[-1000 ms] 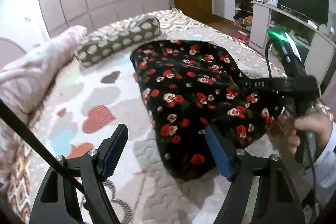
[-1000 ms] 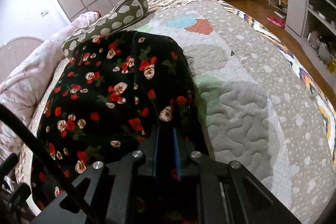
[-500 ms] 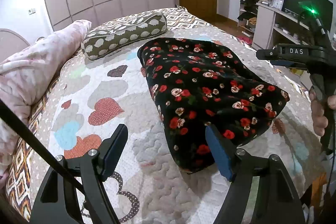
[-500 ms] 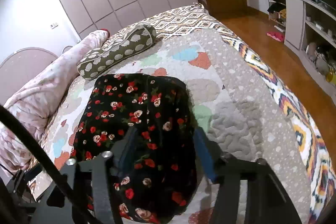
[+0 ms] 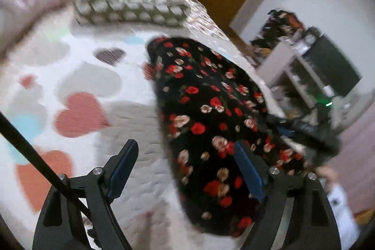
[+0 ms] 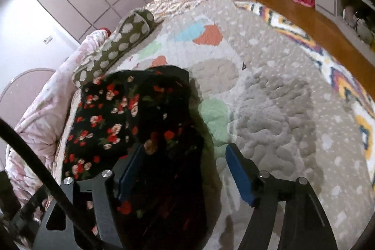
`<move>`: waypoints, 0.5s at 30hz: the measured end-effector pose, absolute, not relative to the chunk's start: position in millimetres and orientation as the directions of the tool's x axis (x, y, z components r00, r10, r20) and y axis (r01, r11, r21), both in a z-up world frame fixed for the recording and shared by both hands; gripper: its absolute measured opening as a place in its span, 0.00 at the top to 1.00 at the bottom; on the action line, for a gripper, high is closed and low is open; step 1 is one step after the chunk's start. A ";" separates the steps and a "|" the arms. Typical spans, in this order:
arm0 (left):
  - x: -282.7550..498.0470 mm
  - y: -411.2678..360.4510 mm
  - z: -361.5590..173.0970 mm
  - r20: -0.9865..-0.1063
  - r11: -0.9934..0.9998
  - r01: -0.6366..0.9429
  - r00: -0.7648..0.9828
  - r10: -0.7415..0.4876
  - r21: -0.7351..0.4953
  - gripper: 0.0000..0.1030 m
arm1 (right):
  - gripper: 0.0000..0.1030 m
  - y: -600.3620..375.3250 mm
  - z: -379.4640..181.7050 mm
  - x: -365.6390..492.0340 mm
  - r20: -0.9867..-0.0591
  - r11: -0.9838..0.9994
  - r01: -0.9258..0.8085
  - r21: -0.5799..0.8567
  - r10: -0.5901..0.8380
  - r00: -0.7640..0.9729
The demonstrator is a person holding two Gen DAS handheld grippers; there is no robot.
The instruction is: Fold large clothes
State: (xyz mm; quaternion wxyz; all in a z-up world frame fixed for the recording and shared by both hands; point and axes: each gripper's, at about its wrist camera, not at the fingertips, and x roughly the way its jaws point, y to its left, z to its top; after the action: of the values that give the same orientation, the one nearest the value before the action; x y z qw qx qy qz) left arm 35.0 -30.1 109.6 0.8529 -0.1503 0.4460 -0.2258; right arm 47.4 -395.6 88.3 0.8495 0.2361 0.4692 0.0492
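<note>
A black garment [image 5: 206, 114] with red and cream flowers lies folded into a long strip on the quilted bedspread [image 5: 131, 114]. My left gripper [image 5: 185, 165] hovers over the strip's near end, jaws opening; cloth lies under the right finger and no pad presses it. This view is motion-blurred. My right gripper [image 6: 185, 170] stands over the other long edge of the garment [image 6: 112, 114], jaws opening, with the dark folded edge loose between its blue pads. In the left wrist view the right gripper [image 5: 288, 130] shows at the strip's right edge, held by a hand [image 5: 328, 175].
An olive bolster with pale spots [image 6: 117, 48] lies at the head of the bed beside a pink blanket [image 6: 42, 109]. The bedspread [image 6: 281, 97] stretches bare to the right. Past the bed edge are a wooden floor [image 6: 304, 11], shelves and a dark screen [image 5: 335, 67].
The right gripper was shut on the garment's edge, then opened and let it go. The left gripper swung and rolled, moving in toward the strip's near end.
</note>
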 end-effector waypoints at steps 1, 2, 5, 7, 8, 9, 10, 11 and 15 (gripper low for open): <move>44.2 -31.7 102.5 -0.675 0.817 0.261 0.465 -0.573 -0.514 0.19 | 0.25 -394.8 83.9 52.6 -0.776 0.883 0.129 0.452 0.318 0.545; 49.8 -34.4 97.1 -0.660 0.788 0.275 0.434 -0.613 -0.551 0.17 | 0.24 -393.2 80.3 57.2 -0.777 0.883 0.115 0.455 0.331 0.535; 67.2 -51.3 77.6 -0.622 0.695 0.321 0.312 -0.719 -0.643 0.12 | 0.20 -389.3 71.0 70.0 -0.774 0.878 0.076 0.472 0.371 0.514; 76.2 -62.7 66.1 -0.631 0.695 0.333 0.293 -0.718 -0.637 0.03 | 0.18 -389.2 65.1 78.2 -0.763 0.865 0.055 0.499 0.408 0.502; 80.0 -66.8 60.6 -0.642 0.703 0.327 0.287 -0.711 -0.631 0.02 | 0.16 -390.1 61.4 81.8 -0.756 0.854 0.053 0.518 0.428 0.495; 86.1 -71.9 51.3 -0.661 0.713 0.309 0.270 -0.700 -0.629 0.02 | 0.15 -391.1 56.4 85.7 -0.745 0.837 0.050 0.546 0.457 0.485; 89.9 -74.8 45.0 -0.668 0.713 0.294 0.253 -0.700 -0.637 0.02 | 0.13 -391.8 52.0 88.2 -0.734 0.820 0.050 0.570 0.481 0.479; 93.7 -78.2 36.3 -0.667 0.703 0.271 0.223 -0.711 -0.658 0.02 | 0.13 -393.0 47.0 90.5 -0.716 0.798 0.051 0.601 0.509 0.478; 98.8 -79.1 23.4 -0.620 0.650 0.211 0.195 -0.760 -0.730 0.05 | 0.13 -391.3 41.2 92.8 -0.673 0.758 0.049 0.651 0.545 0.500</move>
State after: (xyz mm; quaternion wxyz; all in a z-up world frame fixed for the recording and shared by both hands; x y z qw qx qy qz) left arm 98.8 -79.1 23.4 0.7300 -0.2538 0.5405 -0.3324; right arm 92.8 -391.3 41.2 0.8079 0.3124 0.4757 0.1533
